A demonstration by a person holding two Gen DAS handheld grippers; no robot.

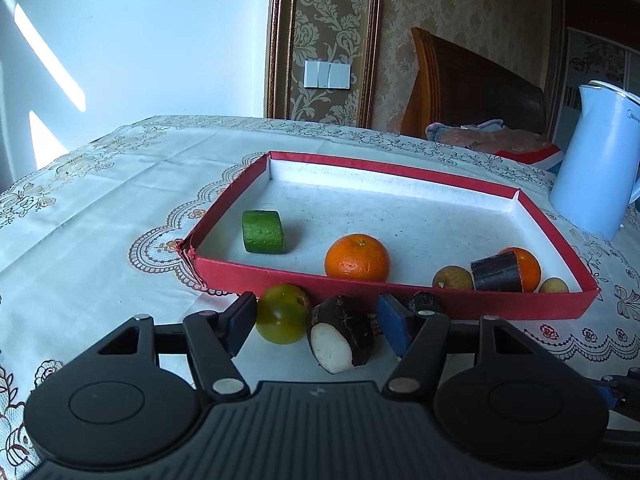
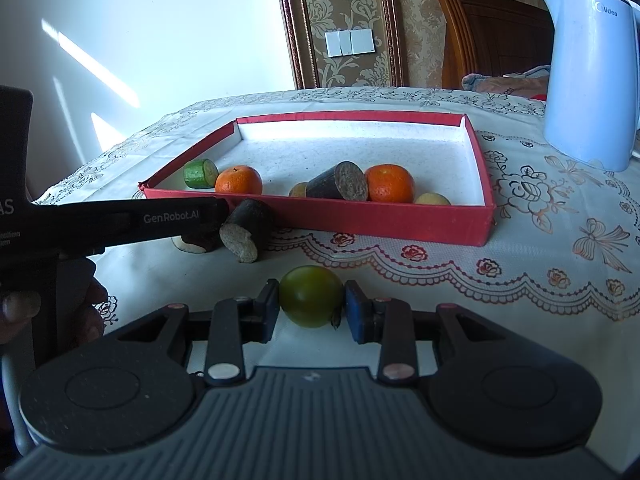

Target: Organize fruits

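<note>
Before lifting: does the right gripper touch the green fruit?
Touching. In the right wrist view both fingers of the right gripper press against the green fruit.

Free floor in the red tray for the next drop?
Red tray: bare across the back half and the middle between green chunk and far wall. Crowded along the near wall: oranges, dark chunk, small yellow fruits.

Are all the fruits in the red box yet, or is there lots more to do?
Roughly halfway. In the red box: two oranges, a green chunk, a dark chunk, two little brown fruits. In hand: the right gripper's jaws flank a green fruit; the left gripper's open jaws straddle a white-faced chunk. Still on the tablecloth: those, another dark chunk, and a second green fruit.
</note>
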